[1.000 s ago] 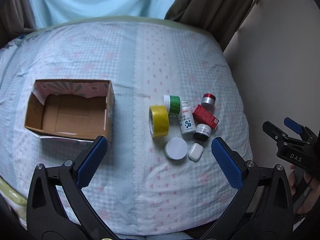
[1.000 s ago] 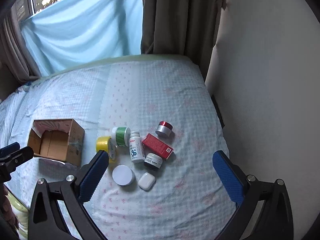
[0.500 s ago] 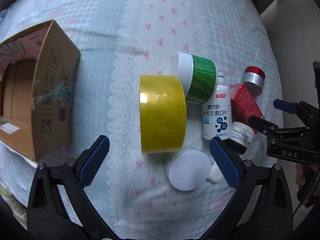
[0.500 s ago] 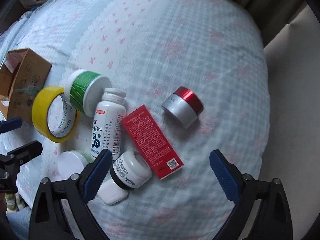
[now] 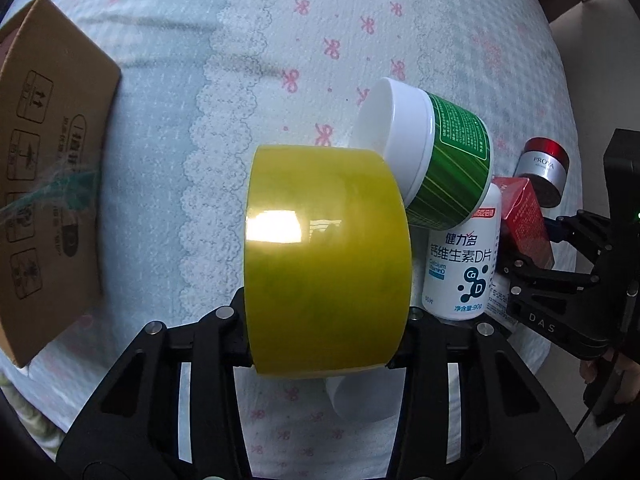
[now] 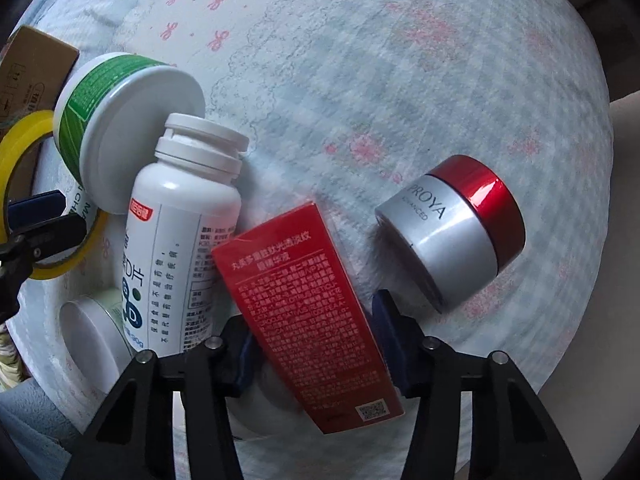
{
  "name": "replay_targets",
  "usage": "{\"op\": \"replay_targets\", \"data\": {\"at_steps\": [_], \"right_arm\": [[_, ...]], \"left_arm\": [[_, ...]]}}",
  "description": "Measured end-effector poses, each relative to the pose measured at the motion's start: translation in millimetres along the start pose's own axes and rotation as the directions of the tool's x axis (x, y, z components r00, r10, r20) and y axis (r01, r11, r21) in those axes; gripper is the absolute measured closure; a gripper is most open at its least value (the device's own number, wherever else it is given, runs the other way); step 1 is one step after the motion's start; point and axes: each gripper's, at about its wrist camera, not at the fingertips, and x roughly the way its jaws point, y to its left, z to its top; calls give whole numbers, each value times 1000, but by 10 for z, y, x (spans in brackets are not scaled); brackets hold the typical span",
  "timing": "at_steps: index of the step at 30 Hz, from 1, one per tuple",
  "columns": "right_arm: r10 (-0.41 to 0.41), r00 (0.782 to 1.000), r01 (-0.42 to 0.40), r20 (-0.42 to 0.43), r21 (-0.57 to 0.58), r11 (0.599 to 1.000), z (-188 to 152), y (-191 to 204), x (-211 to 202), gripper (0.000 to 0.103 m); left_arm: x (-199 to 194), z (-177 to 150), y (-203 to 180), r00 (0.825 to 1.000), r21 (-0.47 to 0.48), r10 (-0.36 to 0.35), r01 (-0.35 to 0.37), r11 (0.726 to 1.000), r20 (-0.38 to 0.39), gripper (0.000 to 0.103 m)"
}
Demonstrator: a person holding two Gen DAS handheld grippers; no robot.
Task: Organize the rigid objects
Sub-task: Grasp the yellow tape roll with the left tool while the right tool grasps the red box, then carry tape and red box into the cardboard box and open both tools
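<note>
My left gripper point(image 5: 326, 336) is shut on the yellow tape roll point(image 5: 326, 256), which stands on edge on the bed. My right gripper point(image 6: 316, 340) is shut on the red box point(image 6: 308, 312), one finger on each long side. A green-labelled white jar point(image 5: 436, 152) leans against the tape roll. A white vitamin bottle point(image 6: 180, 248) lies left of the red box. A silver jar with a red lid point(image 6: 452, 232) lies to the box's right. The open cardboard box point(image 5: 52, 184) is at the left.
A white round lid point(image 5: 360, 400) lies under the tape roll, also low left in the right wrist view point(image 6: 92, 336). The bed has a pale blue cover with pink bows point(image 5: 320, 20). The right gripper shows at the right edge point(image 5: 568, 280).
Both grippers have come down to the objects and closed: the left onto the yellow tape roll, the right onto the red box. Both were open before.
</note>
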Motion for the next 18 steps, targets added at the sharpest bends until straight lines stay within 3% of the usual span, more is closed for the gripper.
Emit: {"op": "replay_targets", "data": {"at_steps": [7,18], "right_arm": [[-15,1000,15,2,46,999,0,55,71,56],[-25,998,16,54,170,985,-258,-42,-575,65]], "left_arm": [[-110,11,11,999,46,25,-27,999,34,65],[-920,-157,141,983,93,-37,20,995,179,66]]}}
